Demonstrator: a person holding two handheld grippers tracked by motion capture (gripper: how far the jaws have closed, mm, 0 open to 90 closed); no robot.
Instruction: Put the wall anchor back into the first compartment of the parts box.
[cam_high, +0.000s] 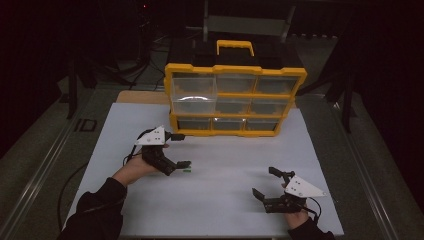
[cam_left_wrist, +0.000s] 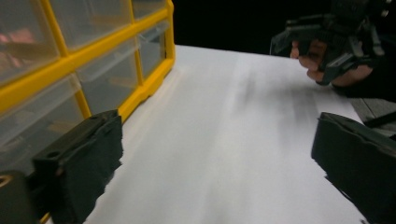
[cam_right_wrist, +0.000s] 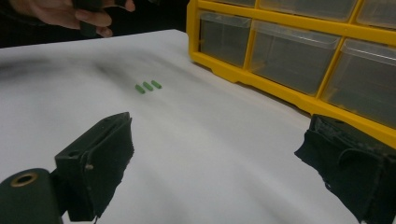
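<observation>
The left gripper (cam_high: 181, 163) hovers with jaws apart just beside three small green pieces (cam_right_wrist: 148, 86) on the white mat (cam_high: 220, 200). The right gripper (cam_high: 265, 184), jaws also apart, waits well away from them. The yellow organizer (cam_high: 235, 100) stands beyond both. The pieces lie close together, so a careless pinch could scatter them.

A dim lab or workshop: a white-topped counter (cam_high: 215, 200) on metal framing, a yellow parts organizer (cam_high: 235, 100) at its far edge, cables trailing behind.
</observation>
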